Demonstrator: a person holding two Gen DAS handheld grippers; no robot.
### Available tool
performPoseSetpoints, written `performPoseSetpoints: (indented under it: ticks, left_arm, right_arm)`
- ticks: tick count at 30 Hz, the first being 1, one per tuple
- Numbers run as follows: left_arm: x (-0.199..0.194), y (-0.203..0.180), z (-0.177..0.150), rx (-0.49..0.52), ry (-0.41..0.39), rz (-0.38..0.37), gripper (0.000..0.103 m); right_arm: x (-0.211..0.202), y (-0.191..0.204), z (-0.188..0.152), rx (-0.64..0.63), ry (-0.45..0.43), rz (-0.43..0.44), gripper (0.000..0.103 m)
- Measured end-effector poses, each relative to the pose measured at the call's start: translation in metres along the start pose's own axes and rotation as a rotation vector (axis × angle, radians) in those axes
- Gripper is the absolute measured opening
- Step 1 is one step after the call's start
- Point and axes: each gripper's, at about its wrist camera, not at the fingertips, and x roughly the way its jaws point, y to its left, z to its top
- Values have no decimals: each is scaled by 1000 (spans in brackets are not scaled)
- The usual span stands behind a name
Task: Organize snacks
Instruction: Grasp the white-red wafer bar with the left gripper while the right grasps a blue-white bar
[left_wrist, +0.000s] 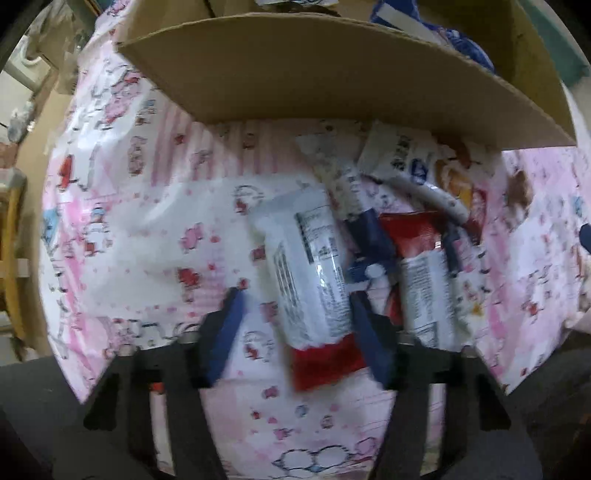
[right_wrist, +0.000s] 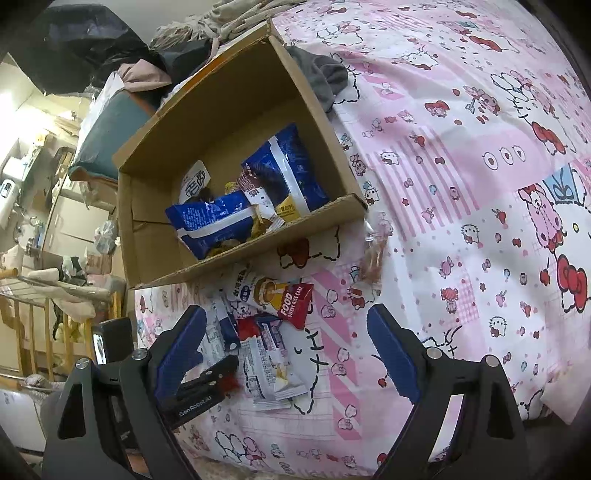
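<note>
A pile of snack packets lies on the pink cartoon bedsheet in front of an open cardboard box (left_wrist: 332, 77). My left gripper (left_wrist: 295, 295) is open, its blue fingers on either side of a white packet with a red end (left_wrist: 310, 273). A second white and red packet (left_wrist: 424, 288) and a milk-tea packet (left_wrist: 413, 162) lie to its right. My right gripper (right_wrist: 286, 325) is open and empty above the sheet, with the pile (right_wrist: 266, 332) just ahead of its left finger. The left gripper (right_wrist: 218, 373) shows there low at the pile. The box (right_wrist: 155, 236) holds blue bags (right_wrist: 214, 221).
A clear bag of brown snacks (right_wrist: 375, 251) lies right of the box corner. A grey cloth (right_wrist: 325, 77) lies behind the box. Cluttered shelves, a wooden rail and clothes fill the room left of the bed. The sheet (right_wrist: 480, 184) stretches to the right.
</note>
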Motion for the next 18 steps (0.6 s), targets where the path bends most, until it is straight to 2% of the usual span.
performPoseSetpoints:
  ticks: [1, 2, 4, 5, 7, 8, 9, 15, 18]
  left_arm:
    - [-2, 4, -2, -6, 3, 4, 27]
    - [-4, 8, -3, -20, 19, 3, 27]
    - [-6, 18, -7, -49, 38, -24, 26]
    - [-11, 20, -8, -52, 28, -26, 26]
    - [-20, 26, -10, -50, -2, -29, 26]
    - [-24, 27, -10, -53, -14, -38, 26]
    - [-29, 28, -10, -55, -26, -47, 26]
    - [-44, 33, -4, -61, -58, -69, 27]
    - [-48, 30, -1, -51, -78, -58, 27]
  right_arm:
    - [1, -1, 0, 3, 3, -6, 91]
    - [3, -2, 0, 5, 11, -11, 91]
    - [8, -1, -1, -7, 34, -16, 83]
    - [13, 1, -2, -19, 56, -14, 74]
    - [27, 6, -6, -38, 118, -3, 62]
    - [34, 8, -8, -49, 146, 5, 50]
    - [43, 12, -11, -64, 178, 15, 45]
    - [82, 27, -28, -154, 284, -56, 43]
    - [95, 34, -36, -209, 325, -77, 42]
